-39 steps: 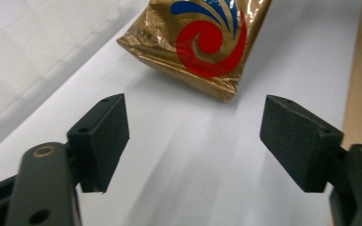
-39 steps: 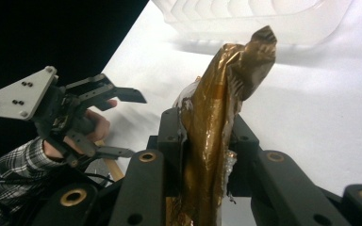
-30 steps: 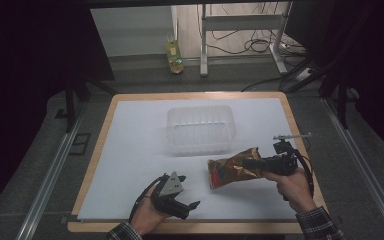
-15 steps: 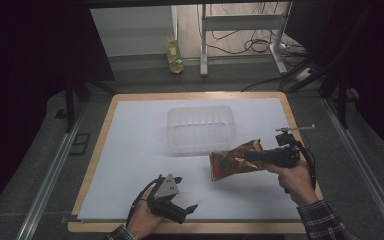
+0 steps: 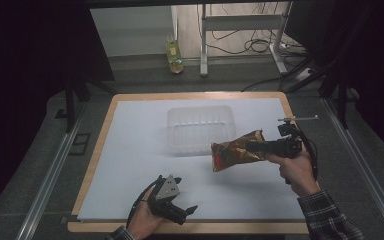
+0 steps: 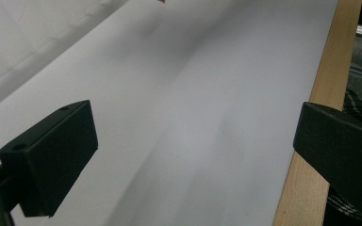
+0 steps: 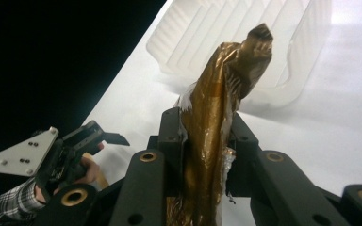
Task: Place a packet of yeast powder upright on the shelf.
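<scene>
White table (image 5: 130,150): right tongs (image 5: 258,146) clamp a gold snack bag (image 5: 235,151); left tongs (image 5: 185,212) gape wide, empty.

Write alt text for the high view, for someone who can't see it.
The right gripper holds a gold snack bag just above a white table, beside a clear tray. The left gripper rests open near the table's front edge.
</scene>
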A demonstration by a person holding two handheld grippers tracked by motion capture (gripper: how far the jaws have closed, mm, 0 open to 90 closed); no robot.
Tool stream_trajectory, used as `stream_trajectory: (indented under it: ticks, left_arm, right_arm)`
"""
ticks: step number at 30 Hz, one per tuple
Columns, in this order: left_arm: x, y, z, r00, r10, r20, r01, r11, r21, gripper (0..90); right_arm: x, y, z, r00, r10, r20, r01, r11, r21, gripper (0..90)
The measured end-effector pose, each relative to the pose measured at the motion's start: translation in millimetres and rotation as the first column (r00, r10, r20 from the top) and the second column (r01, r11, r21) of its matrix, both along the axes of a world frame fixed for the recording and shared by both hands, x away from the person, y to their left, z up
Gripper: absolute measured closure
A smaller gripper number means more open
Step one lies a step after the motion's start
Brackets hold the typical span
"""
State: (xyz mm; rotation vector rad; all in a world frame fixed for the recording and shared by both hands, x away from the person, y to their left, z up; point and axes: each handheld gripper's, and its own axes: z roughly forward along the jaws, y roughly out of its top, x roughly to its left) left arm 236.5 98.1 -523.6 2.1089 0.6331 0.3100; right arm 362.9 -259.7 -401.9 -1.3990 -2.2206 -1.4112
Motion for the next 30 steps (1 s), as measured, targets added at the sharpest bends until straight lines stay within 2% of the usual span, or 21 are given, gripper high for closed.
stream_trajectory:
  ticks: [19,30]
  left_arm:
    - [0.1,-3.0,-3.2,1.0,-0.005,0.004,0.004,0.9996,0.028,0.0]
    - [-0.1,-3.0,-3.2,0.9999,-0.009,0.006,0.009,0.9995,0.03,0.0]
  right_arm:
    - [31.8,-0.6,24.7,0.9952,-0.09,0.037,0.092,0.9951,-0.038,72.9]
    - [55.7,11.1,34.5,0.9886,-0.132,0.071,0.138,0.987,-0.082,72.9]
